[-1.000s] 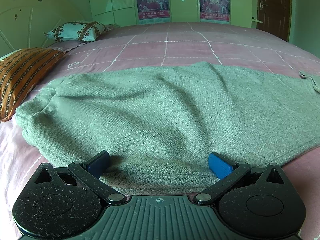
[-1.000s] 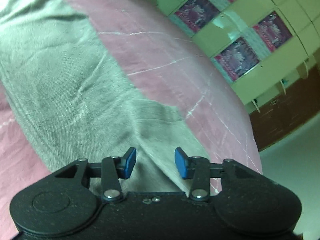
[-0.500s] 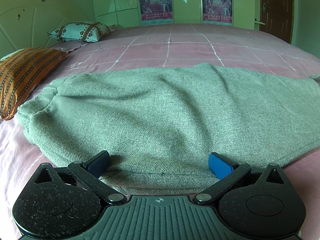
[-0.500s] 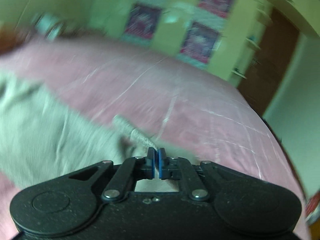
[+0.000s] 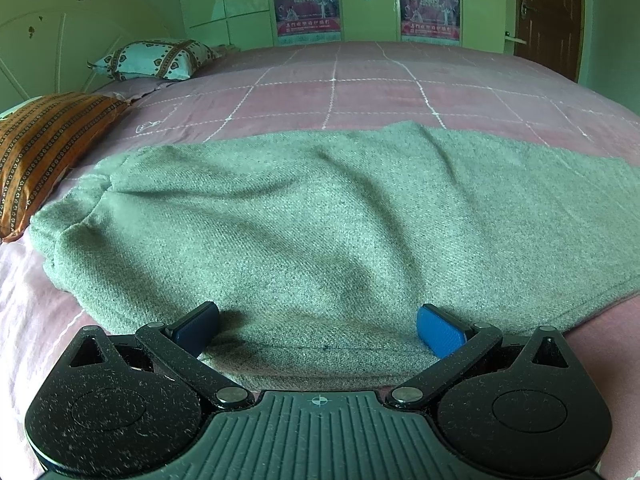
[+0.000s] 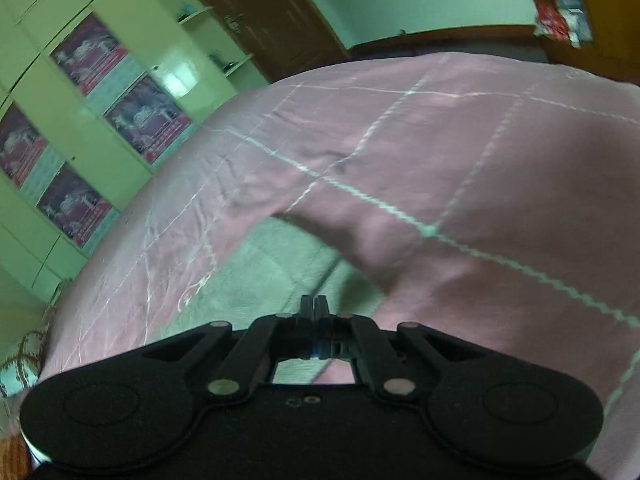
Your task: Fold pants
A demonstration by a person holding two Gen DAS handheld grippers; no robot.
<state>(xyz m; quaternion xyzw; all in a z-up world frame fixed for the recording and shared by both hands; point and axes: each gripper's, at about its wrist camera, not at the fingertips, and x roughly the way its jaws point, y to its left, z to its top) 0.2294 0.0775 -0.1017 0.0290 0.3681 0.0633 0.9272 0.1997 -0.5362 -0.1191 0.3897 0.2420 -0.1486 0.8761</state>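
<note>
Now the right gripper [image 6: 315,305] is clenched, its two fingers pressed together where a second ago they stood apart over the grey cloth. A strip of the pants [image 5: 320,232] shows just ahead of and under the closed tips, but the blur hides whether cloth is truly pinched between them; I judge that it has taken the leg end and is swinging it, since its view has turned from the cloth toward the far right of the bed [image 6: 480,168].

Meanwhile the left gripper [image 5: 318,330] has not moved: its jaws are spread wide, released, straddling the near hem of the pants and holding nothing. In its view the right end of the pants lies squarer than before.

As for room, the pants lie across the near part of the pink bedspread [image 5: 360,92], the waist end at the left, close to the striped pillow [image 5: 44,148]. A second pillow [image 5: 156,58] sits far left, well apart. The far half of the bed is open, so a fold can travel leftward or away without meeting anything.
</note>
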